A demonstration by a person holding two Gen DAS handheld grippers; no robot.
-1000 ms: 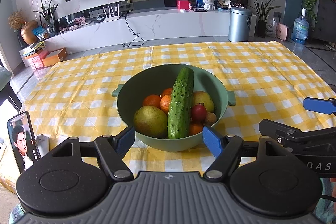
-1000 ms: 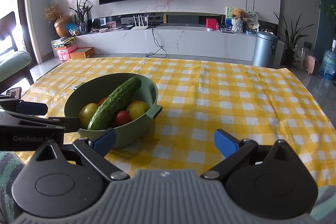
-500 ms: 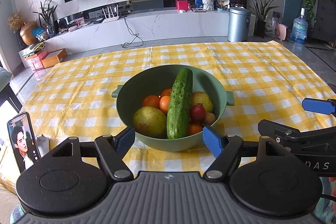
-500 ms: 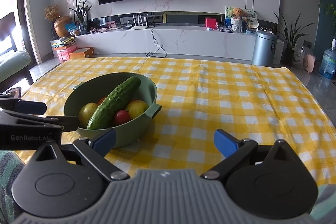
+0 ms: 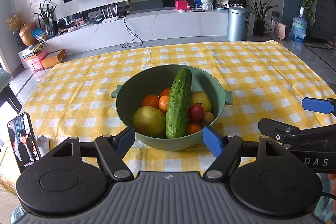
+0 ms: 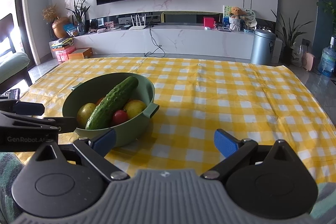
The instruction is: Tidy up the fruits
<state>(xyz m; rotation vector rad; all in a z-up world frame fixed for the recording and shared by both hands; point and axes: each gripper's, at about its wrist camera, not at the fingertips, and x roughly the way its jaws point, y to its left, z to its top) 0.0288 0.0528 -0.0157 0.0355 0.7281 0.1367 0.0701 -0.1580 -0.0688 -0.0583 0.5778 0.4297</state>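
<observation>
The tabletop under its yellow checked cloth [image 6: 231, 98] held one round green bowl [image 5: 126, 102]. All the fruit in sight sat in the bowl: a long bumpy green cucumber [image 5: 178, 104] on top, pears, oranges, a red tomato. That fit fruit gathered in, or fruit waiting to be laid out. The left gripper [image 5: 168, 140] and right gripper [image 6: 164, 141] were both spread apart and held nothing.

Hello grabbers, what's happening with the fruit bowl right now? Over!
Left gripper open, empty, facing the green bowl. Right gripper open, empty, bowl off to its left. Cucumber lying across the fruit. Nothing blocking.
</observation>
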